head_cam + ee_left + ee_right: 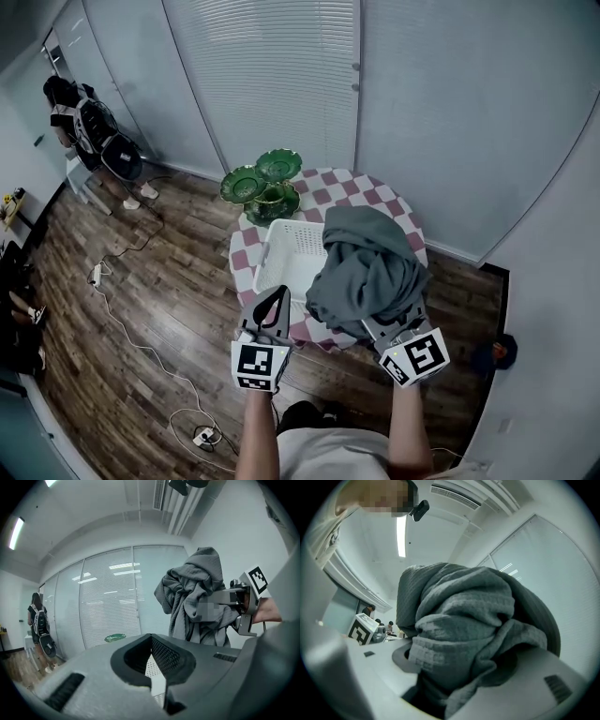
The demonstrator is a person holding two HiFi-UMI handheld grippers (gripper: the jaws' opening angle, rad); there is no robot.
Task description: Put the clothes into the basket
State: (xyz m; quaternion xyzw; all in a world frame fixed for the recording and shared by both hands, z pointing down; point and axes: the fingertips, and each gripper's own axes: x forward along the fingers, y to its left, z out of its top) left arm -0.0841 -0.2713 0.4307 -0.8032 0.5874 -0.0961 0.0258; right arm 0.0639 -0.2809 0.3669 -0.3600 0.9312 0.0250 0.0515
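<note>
While its two jaws are clamped on a bunched grey knitted garment [370, 267], the right gripper [386, 328] holds that cloth up in the air, and folds spill over both jaws and hang below them. From above, the garment overlaps the right edge of the white plastic lattice basket [281, 253]; whether it touches the basket cannot be told. The left gripper [274, 302] sits just left of it at the basket's near edge, jaw tips together with nothing between them. The basket stands on a round table with a pink-and-white checked cloth [375, 192], beside green tiered dishes [267, 183]. Beyond lies a dark wooden floor [141, 309].
</note>
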